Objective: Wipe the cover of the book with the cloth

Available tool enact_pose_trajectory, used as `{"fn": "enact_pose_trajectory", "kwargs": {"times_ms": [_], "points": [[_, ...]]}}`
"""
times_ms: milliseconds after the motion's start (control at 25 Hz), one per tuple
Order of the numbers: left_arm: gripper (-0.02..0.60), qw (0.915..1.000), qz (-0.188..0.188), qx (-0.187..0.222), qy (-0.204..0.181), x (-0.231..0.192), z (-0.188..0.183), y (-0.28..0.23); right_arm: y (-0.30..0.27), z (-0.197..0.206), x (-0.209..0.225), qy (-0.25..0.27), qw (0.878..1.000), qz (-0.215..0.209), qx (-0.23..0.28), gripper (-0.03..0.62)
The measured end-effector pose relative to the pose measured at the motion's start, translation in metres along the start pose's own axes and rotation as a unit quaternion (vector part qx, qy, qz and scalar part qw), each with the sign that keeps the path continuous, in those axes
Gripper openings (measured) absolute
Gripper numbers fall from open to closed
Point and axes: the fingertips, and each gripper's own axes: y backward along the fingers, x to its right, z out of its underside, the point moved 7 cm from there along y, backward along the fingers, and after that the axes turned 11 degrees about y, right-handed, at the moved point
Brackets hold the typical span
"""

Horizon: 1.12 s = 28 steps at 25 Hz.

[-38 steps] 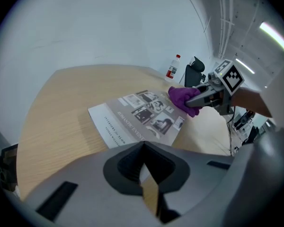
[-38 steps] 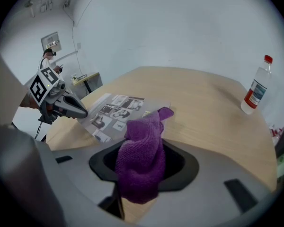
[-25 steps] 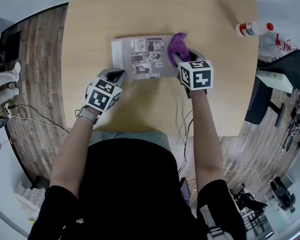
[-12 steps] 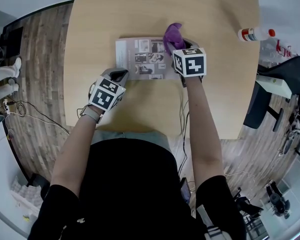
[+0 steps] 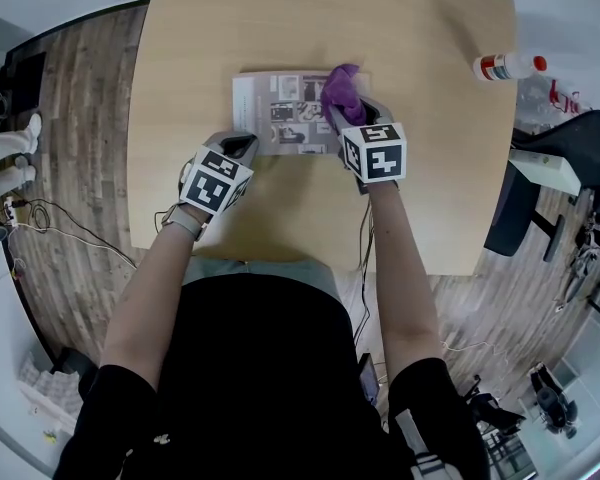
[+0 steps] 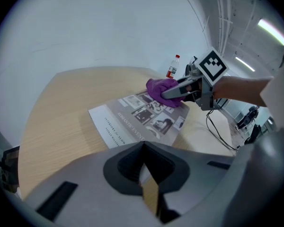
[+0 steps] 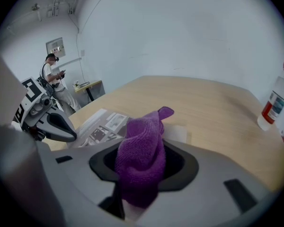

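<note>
- Across the middle of the counter (image 5: 420,198) lies the book (image 5: 285,113), cover up, its long axis running left to right in front of the person.
- Right tool (image 5: 338,118) is clenched on the purple cloth (image 5: 340,93). The wad bulges out past the jaws and sits on the right half of the cover, toward its far edge.
- From that tool, most of the cover stretches away to the left, so the coming wipe looks likely to run along the book's length toward the other hand.
- Left tool (image 5: 242,148) is clenched with nothing between its jaws. Its tip rests at the book's near left corner, seemingly to steady it, though whether it presses on the cover I cannot tell.
- The right tool is the nearer one to the unwiped part, and the left one sits where a long leftward stroke would end, so a stroke kept toward the far edge would pass clear of it.
- A red-capped bottle (image 5: 507,65) stands well apart at the counter's far right, out of the path.
- Nothing else lies on the cover.
</note>
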Motion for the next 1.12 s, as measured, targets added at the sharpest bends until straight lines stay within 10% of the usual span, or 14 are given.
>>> {"fn": "enact_pose_trajectory", "kwargs": {"times_ms": [1120], "points": [[0.02, 0.9996, -0.002, 0.001, -0.029, 0.003, -0.003, -0.003, 0.044, 0.054, -0.08, 0.003, 1.0, -0.024, -0.001, 0.169]]}}
